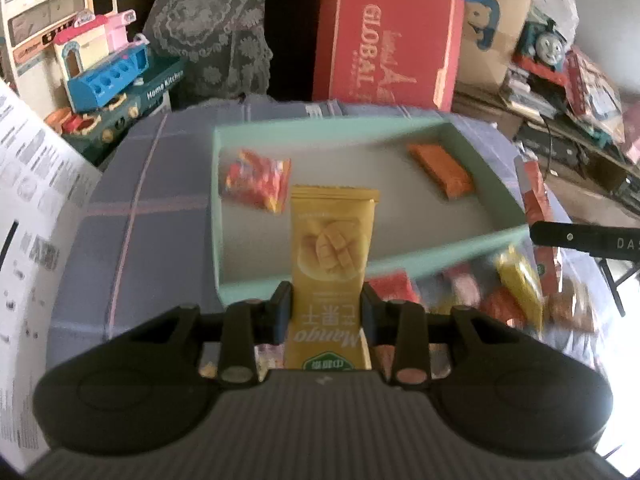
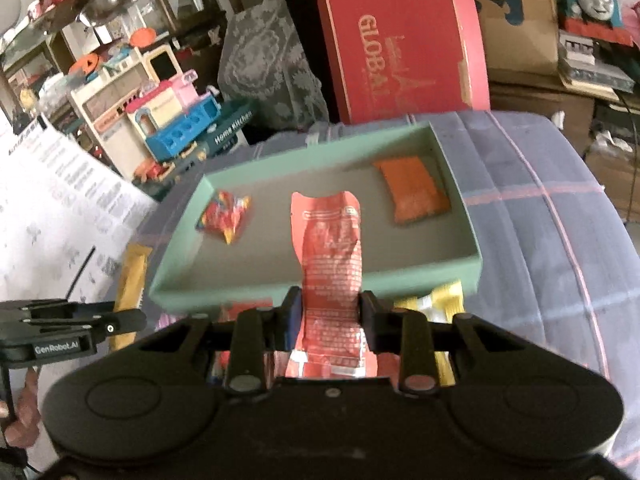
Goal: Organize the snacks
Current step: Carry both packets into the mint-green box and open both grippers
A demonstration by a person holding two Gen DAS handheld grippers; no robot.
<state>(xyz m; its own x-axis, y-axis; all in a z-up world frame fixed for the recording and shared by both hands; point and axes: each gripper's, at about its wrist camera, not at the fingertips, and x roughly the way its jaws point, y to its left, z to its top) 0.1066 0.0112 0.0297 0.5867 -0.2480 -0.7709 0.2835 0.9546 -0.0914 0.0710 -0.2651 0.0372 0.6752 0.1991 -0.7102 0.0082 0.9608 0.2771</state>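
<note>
With both packets pointing lengthwise at the green tray [image 1: 440, 126] dead ahead, I've got left hand-held gripper [image 1: 326, 304] clamping mango packet [image 1: 330, 256], right hand-held gripper [image 2: 330, 312] clamping red packet [image 2: 330, 264].

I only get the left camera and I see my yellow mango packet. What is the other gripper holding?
Observer: The right gripper is shut on a red packet, held upright in front of the green tray.
Operator: Is my hand showing anywhere?
Observer: Yes, fingers show at the right view's lower left edge, under the left gripper.
Operator: What is written on my gripper?
Observer: Its side reads GenRobot.AI.
</note>
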